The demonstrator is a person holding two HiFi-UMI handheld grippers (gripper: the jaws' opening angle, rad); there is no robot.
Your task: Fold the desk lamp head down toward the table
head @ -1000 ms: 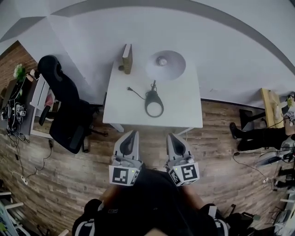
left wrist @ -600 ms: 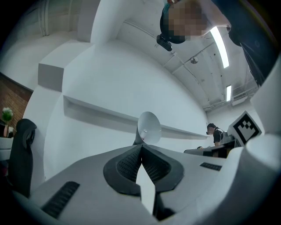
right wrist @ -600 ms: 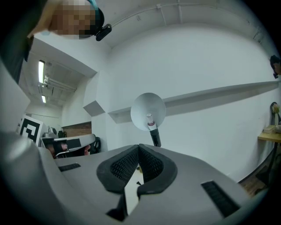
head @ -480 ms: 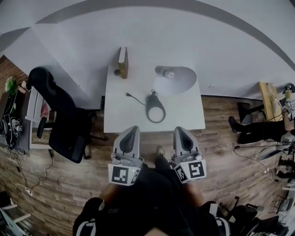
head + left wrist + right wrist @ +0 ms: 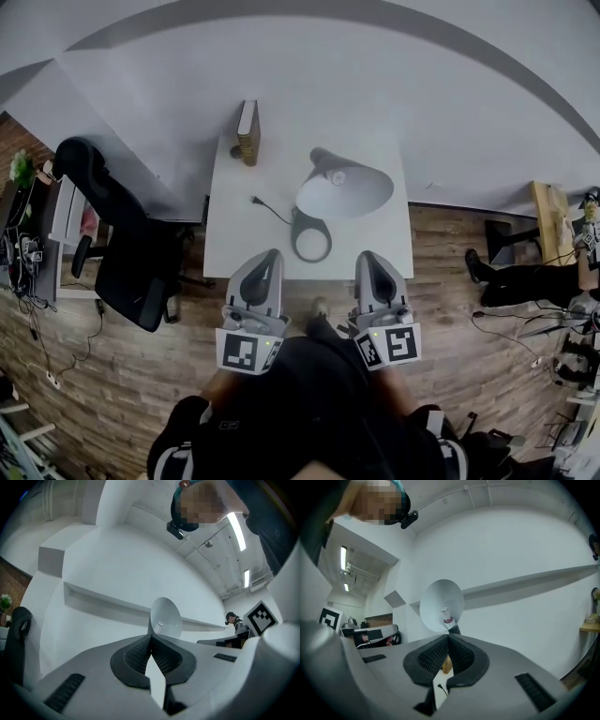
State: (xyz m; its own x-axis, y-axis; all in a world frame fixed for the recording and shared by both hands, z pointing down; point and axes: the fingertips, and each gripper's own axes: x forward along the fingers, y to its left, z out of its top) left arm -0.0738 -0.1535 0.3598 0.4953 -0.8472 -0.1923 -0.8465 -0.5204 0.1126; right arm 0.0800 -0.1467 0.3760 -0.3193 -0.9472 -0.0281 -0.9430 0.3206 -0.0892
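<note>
A desk lamp stands on the white table (image 5: 234, 246). Its wide white shade (image 5: 344, 190) is raised, and the open side with the bulb faces me. The dark ring base (image 5: 310, 236) lies near the table's front edge, and the plug end of its cord (image 5: 255, 201) lies to the left. My left gripper (image 5: 272, 255) and right gripper (image 5: 366, 256) are side by side just short of that edge, both shut and empty. The shade (image 5: 165, 618) shows above the closed left gripper (image 5: 150, 640) in the left gripper view. In the right gripper view the shade (image 5: 440, 604) sits above the right gripper (image 5: 446, 640).
A book (image 5: 248, 131) stands upright at the table's back left corner against the white wall. A black office chair (image 5: 122, 234) is left of the table. A wooden shelf (image 5: 548, 211) and a seated person's legs (image 5: 520, 277) are at the right, on the wooden floor.
Both grippers and my view have come forward to the table's front edge. The lamp shade now looks larger and nearer. Both pairs of jaws stay closed.
</note>
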